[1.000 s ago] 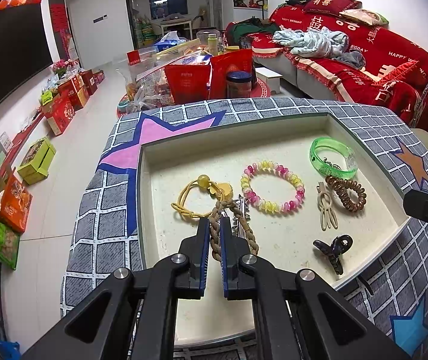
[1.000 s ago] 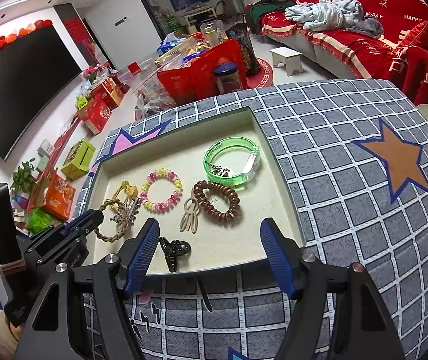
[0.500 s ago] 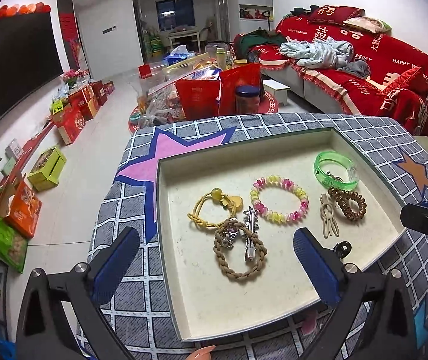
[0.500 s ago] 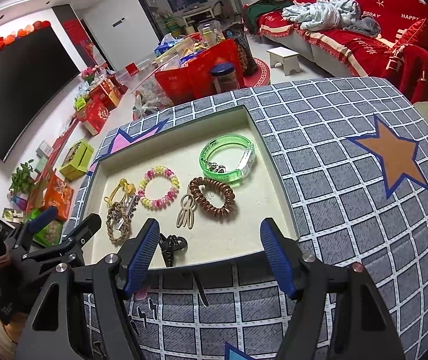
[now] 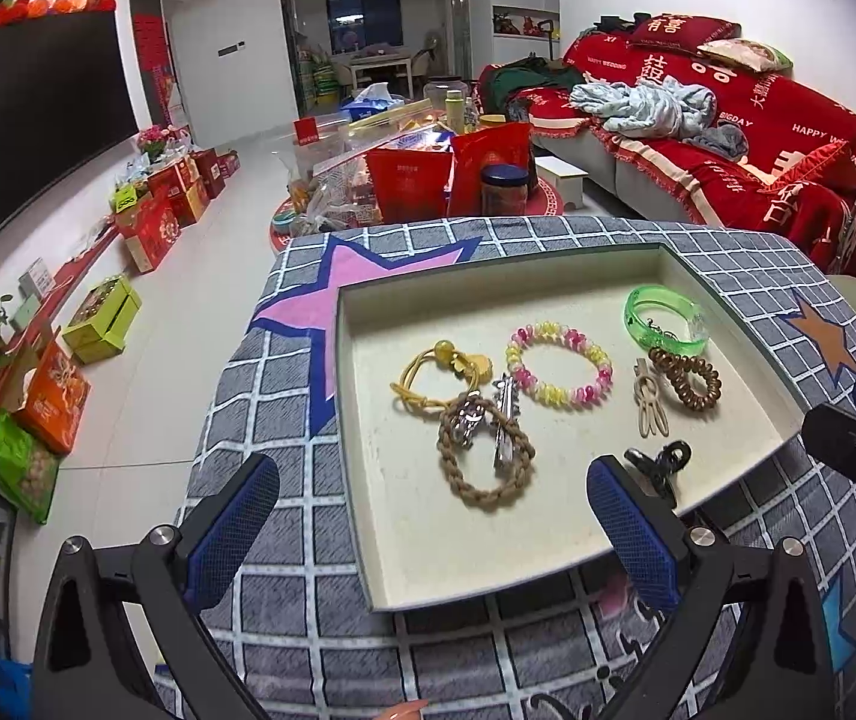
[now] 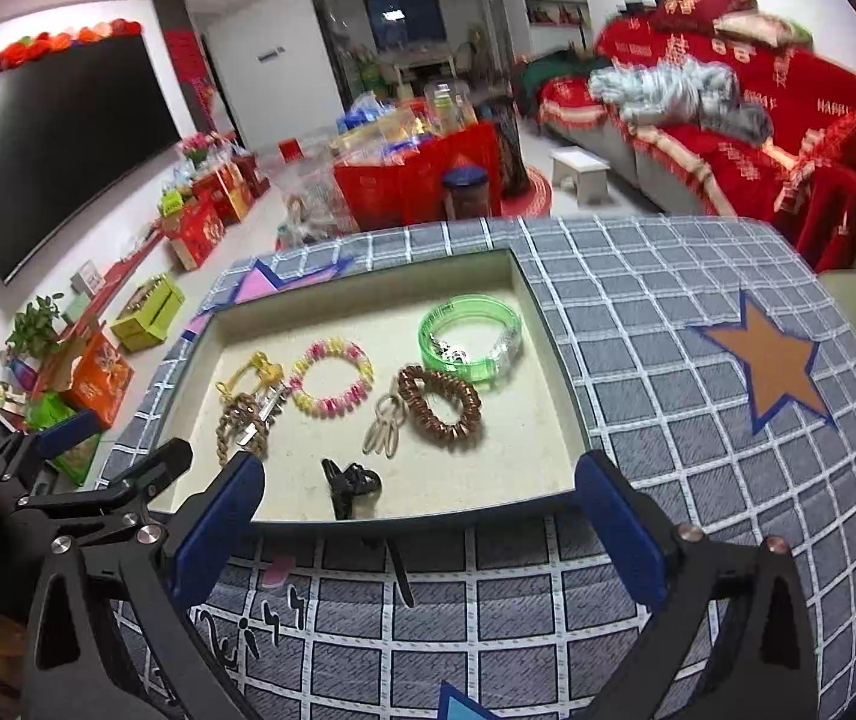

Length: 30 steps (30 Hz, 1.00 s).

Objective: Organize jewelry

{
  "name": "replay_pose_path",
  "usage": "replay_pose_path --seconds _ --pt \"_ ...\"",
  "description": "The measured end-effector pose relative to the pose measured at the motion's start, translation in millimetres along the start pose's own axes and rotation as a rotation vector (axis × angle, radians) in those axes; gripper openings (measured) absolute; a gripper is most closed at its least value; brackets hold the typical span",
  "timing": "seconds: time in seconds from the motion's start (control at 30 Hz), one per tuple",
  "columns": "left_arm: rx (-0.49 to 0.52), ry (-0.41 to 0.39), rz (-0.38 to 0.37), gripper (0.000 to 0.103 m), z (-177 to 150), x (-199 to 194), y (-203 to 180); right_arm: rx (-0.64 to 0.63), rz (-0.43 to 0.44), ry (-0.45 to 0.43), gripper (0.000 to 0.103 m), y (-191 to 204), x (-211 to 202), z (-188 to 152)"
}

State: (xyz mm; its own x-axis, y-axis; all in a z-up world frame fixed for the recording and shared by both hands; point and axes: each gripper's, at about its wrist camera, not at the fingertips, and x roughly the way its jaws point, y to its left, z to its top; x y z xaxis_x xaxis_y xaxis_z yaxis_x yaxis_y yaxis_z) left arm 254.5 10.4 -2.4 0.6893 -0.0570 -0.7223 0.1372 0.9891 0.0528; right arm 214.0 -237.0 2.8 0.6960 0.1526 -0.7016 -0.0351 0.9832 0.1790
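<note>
1. While both grippers hang over the near edge of the tray (image 5: 548, 273) w/ nothing held, all the jewelry lies loose on the tray floor.
2. Left gripper (image 5: 434, 510): fingers spread wide, empty, near the front-left part of the tray.
3. L to R in the tray: yellow cord tie (image 5: 428, 375), braided brown bracelet (image 5: 485, 450) w/ a silver clip (image 5: 505, 420) lying across it, pink-yellow bead bracelet (image 5: 560, 365), beige clip (image 5: 649, 408), brown coil tie (image 5: 686, 377), green bangle (image 5: 665, 318) at the back right. Black claw clip (image 5: 659, 465) sits near the front edge.
4. Right gripper (image 6: 422, 519): fingers also wide apart, empty, just over the front rim.
5. Risk, my read: yellow tie, braided bracelet and silver clip touch or overlap, so a pinch on one prob drags the others. Beige clip touches the coil tie; same issue.
6. Risk: thin flat pieces on a hard floor could slip out of the pads if pinched too shallow.
7. Around: checked cloth (image 6: 668, 312) under the tray, red sofa (image 5: 758, 138) behind, boxes on the floor at left. Only the raised rim is in the way of a low reach; right view is blurred at the back.
</note>
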Motion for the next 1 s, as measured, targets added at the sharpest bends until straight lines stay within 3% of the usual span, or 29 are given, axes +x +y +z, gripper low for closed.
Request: replay_pose_path --seconds 0.4,0.63,1.0 --pt "-0.053 -0.057 0.052 0.103 -41 -46 -1 -0.06 -0.041 -0.019 0.103 7 -19 -25" --pt "-0.105 -0.047 0.072 0.103 -62 -54 -1 -0.064 -0.067 -0.031 0.103 4 -24 -39" --pt "-0.101 -0.037 0.089 0.103 -71 -58 -8 -0.095 -0.101 -0.051 0.103 10 -29 -48"
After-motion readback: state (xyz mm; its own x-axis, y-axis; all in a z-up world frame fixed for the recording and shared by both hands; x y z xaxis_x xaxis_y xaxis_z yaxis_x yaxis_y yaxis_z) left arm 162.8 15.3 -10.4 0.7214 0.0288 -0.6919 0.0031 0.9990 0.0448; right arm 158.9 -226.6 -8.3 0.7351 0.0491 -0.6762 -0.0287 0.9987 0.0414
